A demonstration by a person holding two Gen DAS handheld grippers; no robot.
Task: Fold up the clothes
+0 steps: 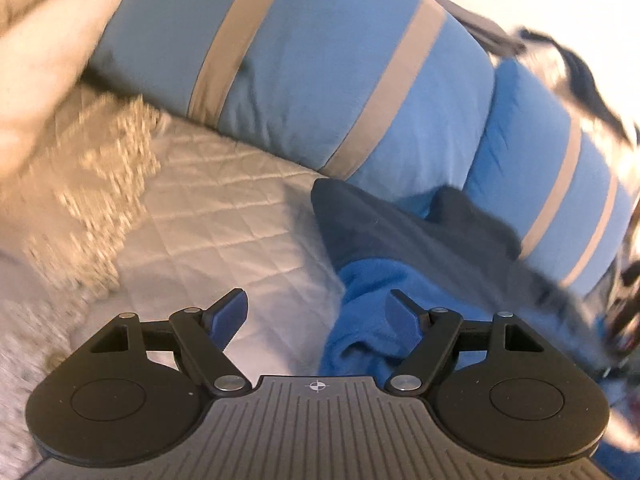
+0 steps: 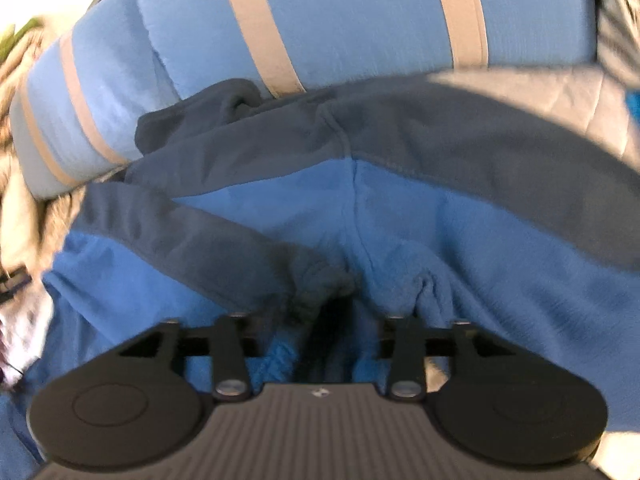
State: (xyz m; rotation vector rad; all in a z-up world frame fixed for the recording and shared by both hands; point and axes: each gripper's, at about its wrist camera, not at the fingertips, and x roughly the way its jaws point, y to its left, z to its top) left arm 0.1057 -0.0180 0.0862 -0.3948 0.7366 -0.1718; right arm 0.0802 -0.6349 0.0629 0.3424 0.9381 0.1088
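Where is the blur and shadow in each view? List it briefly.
Left wrist view: motion smear over the beige knitted throw and the dark clutter at the right edge; the striped blue pillow stays fairly sharp.
Right wrist view: soft throughout, the blue garment shadowed where it bunches at the fingers.

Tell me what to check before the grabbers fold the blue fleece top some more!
1. Left gripper open, nothing between the fingers: ok.
2. Right gripper gripping the fleece top: cannot tell, cloth hides the fingertips.
3. Fleece lying flat: not ok, it is bunched.
4. Free quilt beside the fleece: ok.
5. Striped pillows clear of the fleece: not ok, its dark part lies against them.
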